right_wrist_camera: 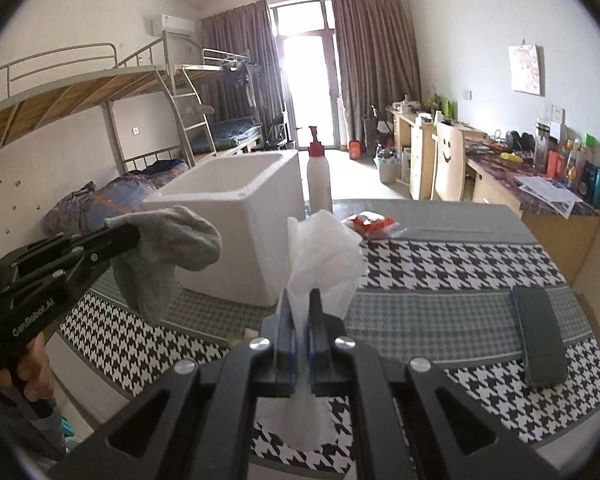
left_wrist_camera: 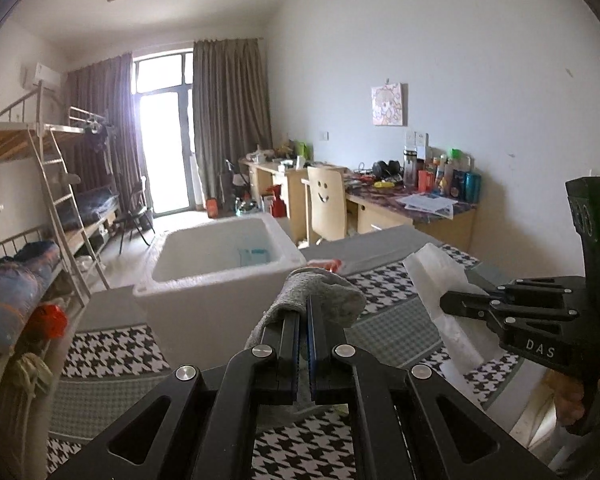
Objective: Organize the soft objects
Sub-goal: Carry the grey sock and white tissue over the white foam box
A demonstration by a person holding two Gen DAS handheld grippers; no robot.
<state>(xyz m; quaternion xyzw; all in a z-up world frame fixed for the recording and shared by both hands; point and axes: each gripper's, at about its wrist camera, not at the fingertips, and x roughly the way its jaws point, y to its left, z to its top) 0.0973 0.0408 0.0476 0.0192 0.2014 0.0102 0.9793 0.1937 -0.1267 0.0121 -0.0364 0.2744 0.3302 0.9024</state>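
Two hand-held grippers are in view. The left hand-held gripper [left_wrist_camera: 306, 312] is clenched on one grey sock [left_wrist_camera: 320, 292], which droops over its fingertips above the worktop [right_wrist_camera: 440, 304], just in front of the foam box. The right hand-held gripper [right_wrist_camera: 302, 304] is clenched on one white tissue [right_wrist_camera: 324, 248], held up over the houndstooth cloth beside the same box.

One white foam box [right_wrist_camera: 240, 232] stands open on the worktop; the left wrist view shows a single light-blue item [left_wrist_camera: 254, 256] inside, too partly seen to identify. Behind the box stands one white spray bottle [right_wrist_camera: 319, 176] with a red top, its base hidden. One red packet [right_wrist_camera: 370, 224] lies near it, and one dark flat case [right_wrist_camera: 538, 334] lies well apart on the right. The tissue's lower end is hidden behind the jaws.
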